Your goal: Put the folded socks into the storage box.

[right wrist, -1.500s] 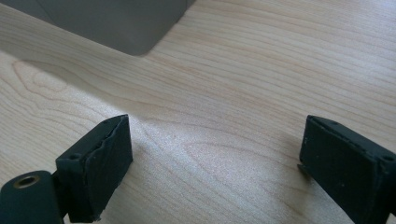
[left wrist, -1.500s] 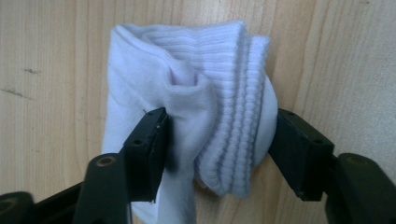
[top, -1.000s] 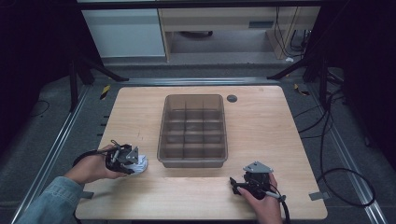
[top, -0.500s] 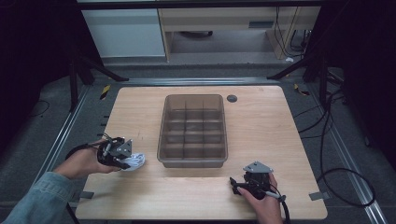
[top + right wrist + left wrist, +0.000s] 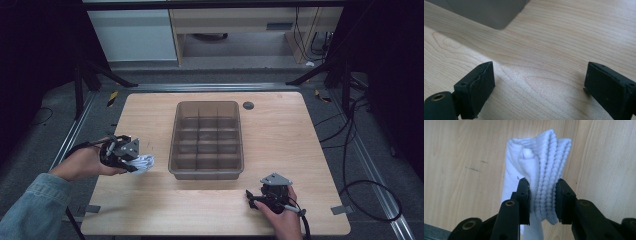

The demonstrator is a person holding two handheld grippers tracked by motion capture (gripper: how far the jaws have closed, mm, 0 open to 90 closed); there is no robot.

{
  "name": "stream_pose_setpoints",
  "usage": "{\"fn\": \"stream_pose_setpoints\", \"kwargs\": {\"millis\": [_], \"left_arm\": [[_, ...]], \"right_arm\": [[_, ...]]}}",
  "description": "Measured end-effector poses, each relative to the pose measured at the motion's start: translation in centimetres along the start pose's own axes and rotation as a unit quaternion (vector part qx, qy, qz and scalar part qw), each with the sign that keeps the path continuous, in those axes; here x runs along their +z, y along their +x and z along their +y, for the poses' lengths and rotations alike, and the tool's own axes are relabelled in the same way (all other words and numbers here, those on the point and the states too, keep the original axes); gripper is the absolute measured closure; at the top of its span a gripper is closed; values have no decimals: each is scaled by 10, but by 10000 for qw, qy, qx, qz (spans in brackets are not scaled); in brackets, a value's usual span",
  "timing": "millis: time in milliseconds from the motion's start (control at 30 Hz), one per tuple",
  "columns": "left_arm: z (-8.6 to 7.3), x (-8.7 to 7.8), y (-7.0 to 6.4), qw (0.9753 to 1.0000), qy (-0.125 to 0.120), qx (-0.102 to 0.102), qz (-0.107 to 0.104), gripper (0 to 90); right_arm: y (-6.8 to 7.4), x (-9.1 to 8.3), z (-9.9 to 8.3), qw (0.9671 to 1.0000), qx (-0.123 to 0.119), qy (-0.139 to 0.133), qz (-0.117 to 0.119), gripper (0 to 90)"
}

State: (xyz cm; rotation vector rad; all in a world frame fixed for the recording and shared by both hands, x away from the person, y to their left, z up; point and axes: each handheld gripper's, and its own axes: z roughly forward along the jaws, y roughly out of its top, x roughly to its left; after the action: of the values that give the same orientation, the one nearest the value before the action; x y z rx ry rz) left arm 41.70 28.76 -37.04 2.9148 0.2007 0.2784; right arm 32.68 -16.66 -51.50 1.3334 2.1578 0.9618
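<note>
Currently a folded white cloth (image 5: 541,182) is clamped between the jaws of the left gripper (image 5: 541,200), just above the wooden tabletop (image 5: 300,150) and just beside the left wall of a grey divided bin (image 5: 207,140). Nothing is held by the right gripper (image 5: 539,85), spread wide near the bin's front corner. A dark round disc (image 5: 248,105) is seen behind the bin.

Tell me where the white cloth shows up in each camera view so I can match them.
High view: white cloth at left, in the left gripper, beside the compartment bin.
Left gripper view: centre, pinched between both jaws.
Right gripper view: not in it.
Shared landmark: the wooden table.
</note>
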Motion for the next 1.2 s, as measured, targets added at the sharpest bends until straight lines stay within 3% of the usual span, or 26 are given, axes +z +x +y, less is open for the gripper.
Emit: {"fn": "stream_pose_setpoints", "kwargs": {"millis": [400, 733, 1200], "left_arm": [[30, -21, 9, 9997, -52, 219, 107, 677], [55, -25, 12, 9991, -97, 399, 146, 676], [81, -29, 15, 9988, -116, 466, 132, 677]], "right_arm": [[0, 0, 0, 10000, -32, -5, 4, 96], [0, 0, 0, 10000, -32, -6, 7, 96], [0, 0, 0, 10000, -45, -5, -2, 96]]}}
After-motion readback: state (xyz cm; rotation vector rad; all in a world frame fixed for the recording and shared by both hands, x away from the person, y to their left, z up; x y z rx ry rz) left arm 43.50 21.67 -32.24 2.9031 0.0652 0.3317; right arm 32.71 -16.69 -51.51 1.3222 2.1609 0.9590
